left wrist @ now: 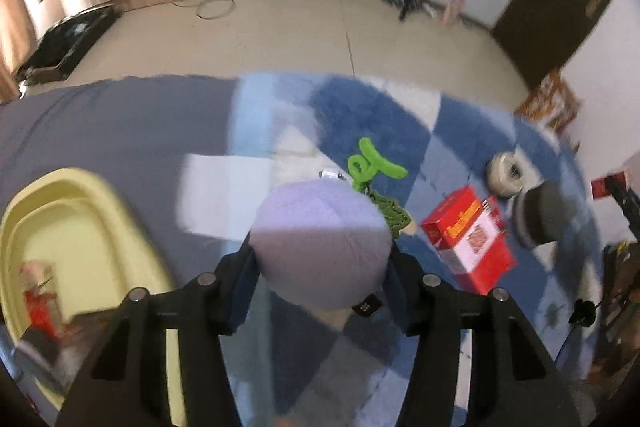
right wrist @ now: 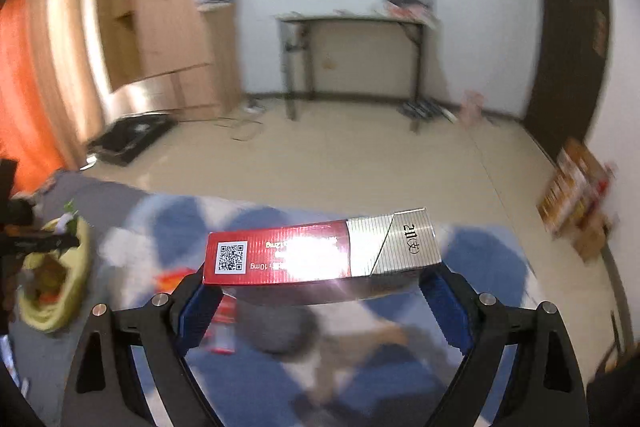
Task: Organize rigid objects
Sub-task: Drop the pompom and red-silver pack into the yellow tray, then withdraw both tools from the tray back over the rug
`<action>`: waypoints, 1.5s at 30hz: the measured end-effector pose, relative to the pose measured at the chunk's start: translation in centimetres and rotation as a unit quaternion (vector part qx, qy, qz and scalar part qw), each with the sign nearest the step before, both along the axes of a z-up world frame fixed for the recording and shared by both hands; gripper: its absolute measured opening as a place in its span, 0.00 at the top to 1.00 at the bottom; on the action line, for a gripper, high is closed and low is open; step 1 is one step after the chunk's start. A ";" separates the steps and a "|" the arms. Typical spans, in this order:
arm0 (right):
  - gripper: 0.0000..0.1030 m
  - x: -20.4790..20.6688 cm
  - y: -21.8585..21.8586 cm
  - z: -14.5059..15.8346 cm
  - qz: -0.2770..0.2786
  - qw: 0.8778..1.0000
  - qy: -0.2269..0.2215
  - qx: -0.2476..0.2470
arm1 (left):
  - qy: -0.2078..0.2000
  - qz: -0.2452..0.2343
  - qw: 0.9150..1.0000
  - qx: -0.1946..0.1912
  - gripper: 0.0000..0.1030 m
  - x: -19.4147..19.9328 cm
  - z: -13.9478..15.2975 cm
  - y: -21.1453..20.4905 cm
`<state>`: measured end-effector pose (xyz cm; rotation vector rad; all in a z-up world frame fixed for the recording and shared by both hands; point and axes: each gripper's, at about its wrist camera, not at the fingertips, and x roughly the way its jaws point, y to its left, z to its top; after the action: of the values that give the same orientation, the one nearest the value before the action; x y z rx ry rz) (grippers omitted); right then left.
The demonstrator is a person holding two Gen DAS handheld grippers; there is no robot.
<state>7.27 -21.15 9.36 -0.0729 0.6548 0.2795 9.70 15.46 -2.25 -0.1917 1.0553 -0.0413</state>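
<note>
The left claw (left wrist: 322, 259) is squeezed around a soft purple ball (left wrist: 320, 243) in the middle of its view. The ball is lifted above the blue and white rug (left wrist: 400, 115), so it can be carried. At the lower left of that picture sits a yellow tub (left wrist: 80, 203) with a few things already inside. I think the ball is meant to go there, because the tub is where the things get collected.

The right claw (right wrist: 320, 291) grips a long red and silver box (right wrist: 320, 253) by its two ends. The box lies flat across the claw, in the lower middle of that view, and the end hold keeps it from tipping. The tub shows again at the left edge there, well apart from the box.

More things wait on the rug at the right of the left view: a red box (left wrist: 468, 239), a roll of tape (left wrist: 506, 175), a dark round thing (left wrist: 542, 215) and a green curly toy (left wrist: 372, 167). They look like they need picking up next.
</note>
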 end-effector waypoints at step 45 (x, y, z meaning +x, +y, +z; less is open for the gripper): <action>0.00 -1.0 40.5 -2.8 0.231 0.967 0.106 -0.017 | -0.001 0.191 0.982 -0.011 0.00 -11.2 -0.7 27.8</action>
<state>6.29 19.31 6.59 -0.2316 0.8532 0.7345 -1.51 43.22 -2.91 -0.4110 1.0007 0.2934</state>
